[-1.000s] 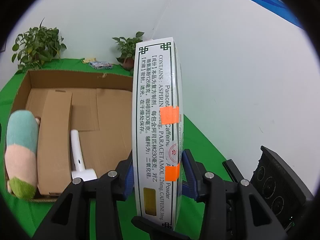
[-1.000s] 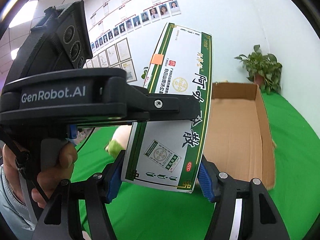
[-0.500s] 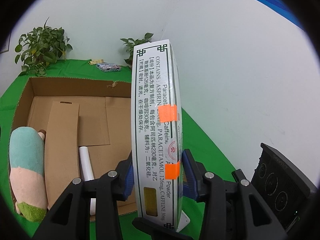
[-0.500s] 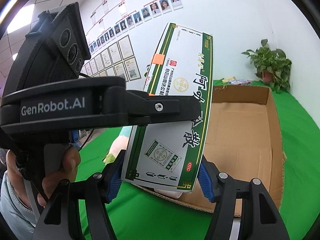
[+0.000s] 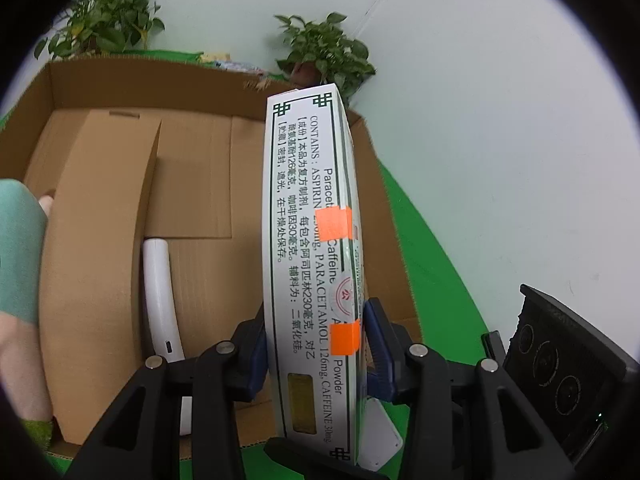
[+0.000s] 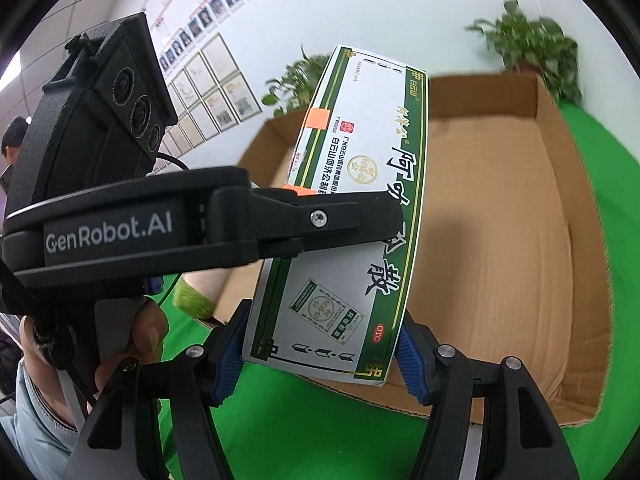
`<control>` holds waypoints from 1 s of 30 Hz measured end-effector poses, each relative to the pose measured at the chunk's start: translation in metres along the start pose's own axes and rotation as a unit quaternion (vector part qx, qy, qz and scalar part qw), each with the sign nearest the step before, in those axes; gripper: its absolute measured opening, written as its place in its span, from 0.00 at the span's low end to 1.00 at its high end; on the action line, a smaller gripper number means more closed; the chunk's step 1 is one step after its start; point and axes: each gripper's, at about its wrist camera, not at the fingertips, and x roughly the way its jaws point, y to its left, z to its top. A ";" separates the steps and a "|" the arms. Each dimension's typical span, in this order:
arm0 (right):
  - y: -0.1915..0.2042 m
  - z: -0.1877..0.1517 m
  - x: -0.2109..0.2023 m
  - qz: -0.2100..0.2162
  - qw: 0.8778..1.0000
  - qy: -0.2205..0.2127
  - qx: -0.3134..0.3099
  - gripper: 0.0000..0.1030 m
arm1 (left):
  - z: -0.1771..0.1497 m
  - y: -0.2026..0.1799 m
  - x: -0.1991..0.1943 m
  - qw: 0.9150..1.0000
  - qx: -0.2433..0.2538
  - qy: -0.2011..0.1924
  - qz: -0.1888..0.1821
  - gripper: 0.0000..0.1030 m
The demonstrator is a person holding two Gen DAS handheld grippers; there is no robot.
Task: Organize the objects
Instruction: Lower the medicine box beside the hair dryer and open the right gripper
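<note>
A white and green medicine box [image 5: 310,240] with orange tape is held upright between both grippers. My left gripper [image 5: 316,348] is shut on its narrow sides. My right gripper [image 6: 324,356] is shut on its lower end [image 6: 344,240], over the near edge of an open cardboard box [image 6: 500,240]. In the left wrist view the cardboard box [image 5: 192,184] holds a white handle-shaped object [image 5: 160,296] and a pastel plush toy [image 5: 16,280] at the left.
Green cloth [image 6: 320,432] covers the table. Potted plants [image 5: 324,52] stand behind the cardboard box by the white wall. A small white object [image 5: 378,436] lies on the cloth below the medicine box. A loose cardboard flap [image 5: 92,260] lies inside the box.
Both grippers have carried the medicine box forward, toward and over the cardboard box, which now looks nearer and larger in both views.
</note>
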 end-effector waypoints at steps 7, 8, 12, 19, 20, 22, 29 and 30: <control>-0.019 0.000 0.025 0.002 0.999 0.035 0.024 0.61 | -0.006 0.016 0.032 0.999 -0.022 0.035 0.003 0.41; -0.021 0.000 0.028 0.003 0.999 0.040 0.027 0.61 | -0.006 0.018 0.035 0.999 -0.025 0.039 0.004 0.41; -0.029 0.000 0.041 0.006 0.997 0.057 0.043 0.61 | -0.011 0.027 0.049 0.998 -0.040 0.057 0.008 0.41; -0.031 0.008 0.051 0.007 0.996 0.068 0.051 0.60 | -0.015 0.033 0.057 0.996 -0.049 0.068 0.010 0.42; -0.030 0.010 0.052 0.008 0.996 0.068 0.049 0.60 | -0.015 0.032 0.056 0.997 -0.047 0.067 0.010 0.43; -0.028 0.013 0.053 0.006 0.997 0.067 0.047 0.60 | -0.016 0.031 0.053 0.996 -0.047 0.070 0.012 0.43; -0.022 0.027 0.066 -0.023 0.995 0.083 0.042 0.60 | -0.010 0.041 0.034 0.997 -0.047 0.052 0.044 0.43; -0.021 0.029 0.069 -0.028 0.995 0.087 0.043 0.60 | -0.009 0.043 0.026 0.997 -0.044 0.043 0.052 0.43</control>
